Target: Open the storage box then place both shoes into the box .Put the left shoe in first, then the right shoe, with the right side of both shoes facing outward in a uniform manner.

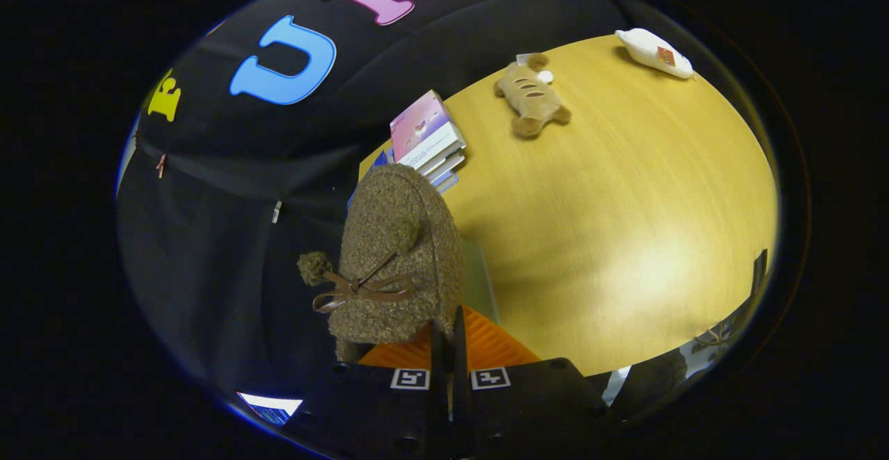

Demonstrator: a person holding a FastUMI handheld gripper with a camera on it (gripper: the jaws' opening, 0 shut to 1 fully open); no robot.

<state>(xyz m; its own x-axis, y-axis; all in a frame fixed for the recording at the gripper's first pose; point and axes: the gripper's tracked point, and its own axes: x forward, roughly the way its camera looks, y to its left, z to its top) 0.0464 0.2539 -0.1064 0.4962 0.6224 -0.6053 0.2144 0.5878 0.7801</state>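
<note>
**Booth backdrop, wooden tabletop**

Black cloth wall [229, 237] fills the upper left and left of the frame, draped, with a seam running across it. Wooden table [625, 237], yellow-tan grain, spreads over the right half; a bright patch of light glares on it at lower right. On it: a stack of books [427, 140] near the wall at centre, a plush toy [531, 95] at upper centre, a white packet [655, 52] at upper right.

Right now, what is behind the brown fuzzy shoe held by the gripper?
Behind the shoe, pinched by the gripper, a stack of books lies on the table. The shoe hides the stack's lower part.
</note>
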